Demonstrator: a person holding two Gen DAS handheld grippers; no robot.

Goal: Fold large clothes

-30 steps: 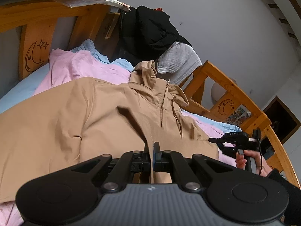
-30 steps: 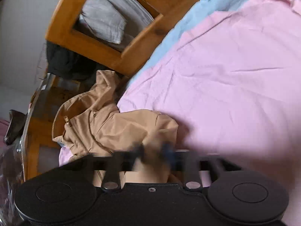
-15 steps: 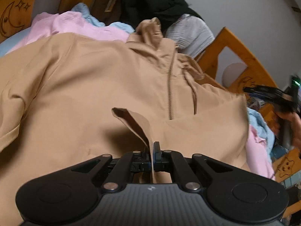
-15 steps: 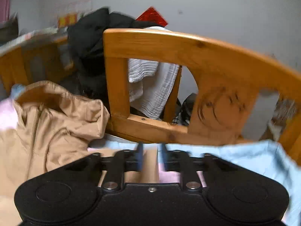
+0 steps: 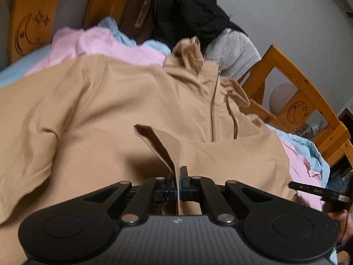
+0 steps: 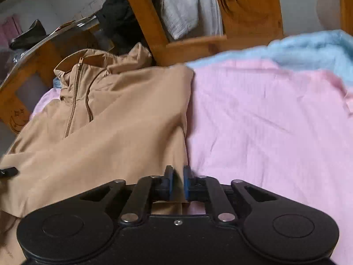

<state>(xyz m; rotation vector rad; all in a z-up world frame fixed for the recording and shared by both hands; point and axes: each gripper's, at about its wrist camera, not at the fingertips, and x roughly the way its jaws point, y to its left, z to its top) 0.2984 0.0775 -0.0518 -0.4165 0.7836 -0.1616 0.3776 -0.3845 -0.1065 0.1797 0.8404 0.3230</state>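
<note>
I'm clamping my left gripper [image 5: 178, 184] on a raised ridge of the tan hooded jacket [image 5: 106, 110], its pads pressed tight on the cloth. The jacket is lying spread over the pink sheet [image 6: 264, 121], hood up near the wooden bed rail [image 6: 187, 44] at the far edge of the bed. My right gripper [image 6: 177, 182] is sitting at the jacket's side edge with a narrow gap between its pads; I cannot tell whether it is gripping cloth.

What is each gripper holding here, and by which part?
The left gripper pinches a raised fold on the tan zip-neck hooded jacket. The right gripper clamps its side edge.
</note>
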